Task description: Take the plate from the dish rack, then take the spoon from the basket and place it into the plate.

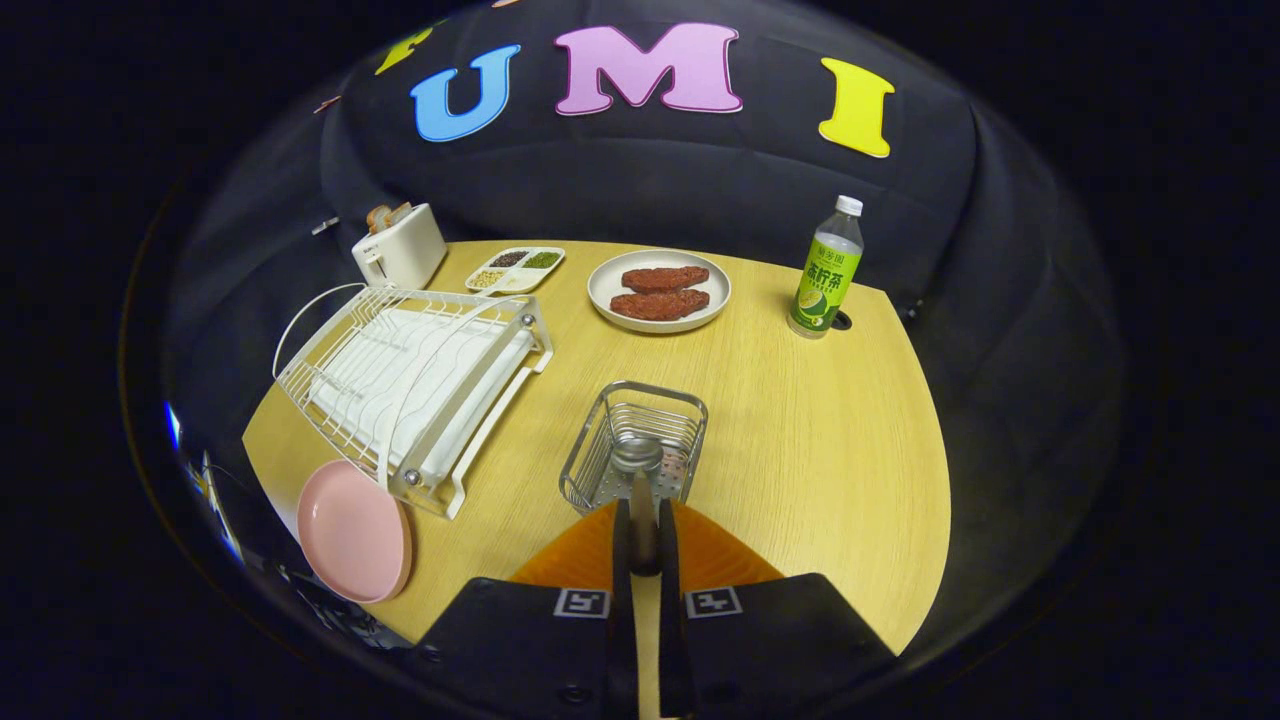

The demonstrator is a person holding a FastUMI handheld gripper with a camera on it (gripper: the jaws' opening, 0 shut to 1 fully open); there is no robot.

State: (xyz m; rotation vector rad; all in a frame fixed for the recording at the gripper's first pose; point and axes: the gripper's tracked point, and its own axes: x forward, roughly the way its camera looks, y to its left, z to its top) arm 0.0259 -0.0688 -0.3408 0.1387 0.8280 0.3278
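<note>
A white toaster (400, 250) sits at the desk's (820, 440) upper left, a divided tray (515, 269) beside it, then a patty dish (659, 290) and a green bottle (826, 272).

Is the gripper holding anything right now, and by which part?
Yes: the gripper is shut on the spoon, pinching its handle; the bowl end sits over the wire basket.

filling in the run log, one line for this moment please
stage: lifting spoon from basket | gripper: shut on spoon handle | pink plate: on table beside dish rack
</note>
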